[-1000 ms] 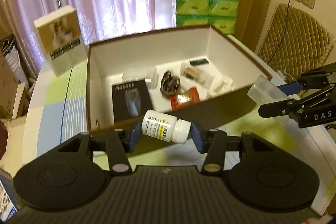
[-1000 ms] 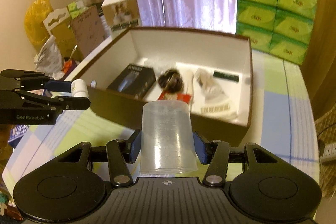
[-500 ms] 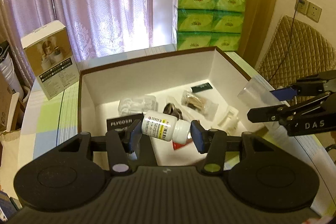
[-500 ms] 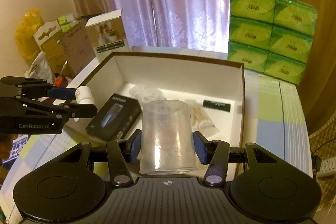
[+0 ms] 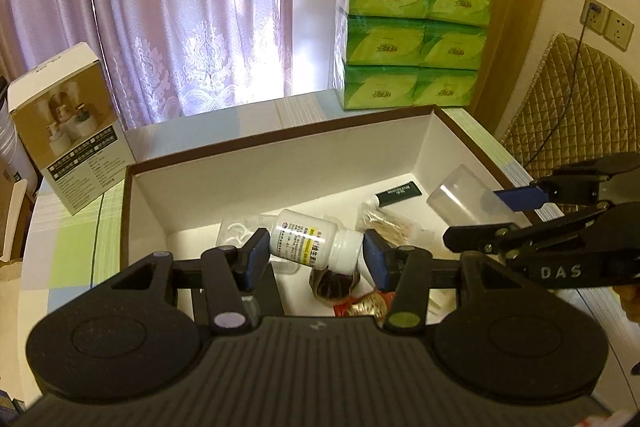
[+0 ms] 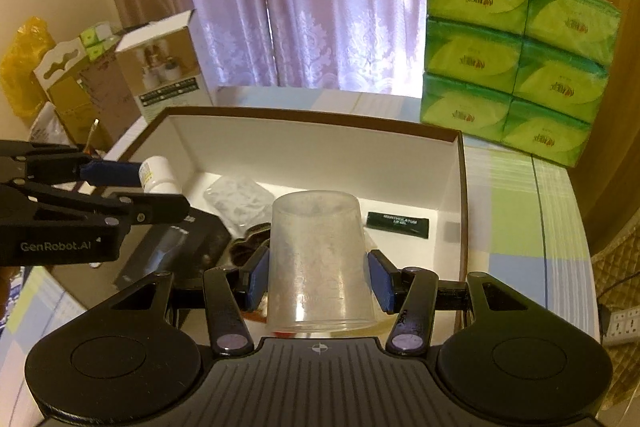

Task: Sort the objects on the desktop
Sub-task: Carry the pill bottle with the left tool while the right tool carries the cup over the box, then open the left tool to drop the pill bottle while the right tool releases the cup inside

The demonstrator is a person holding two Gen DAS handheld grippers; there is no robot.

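Left wrist: bottle (image 5: pixel 312 241) inside box rim (image 5: pixel 280 141), walls clear.

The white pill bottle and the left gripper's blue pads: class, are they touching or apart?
Touching. In the left wrist view the white pill bottle lies tilted between the left gripper pads, base against one pad, cap against the other, held above the open box.

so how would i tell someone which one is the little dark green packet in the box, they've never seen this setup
Start at the big open box, brown outside and white inside, in front of the stacked green tissue packs. Look at its floor near the far right corner. The dark green packet lies flat there: small, slim, oblong, with white lettering, unlike the larger black box on the box's left side.
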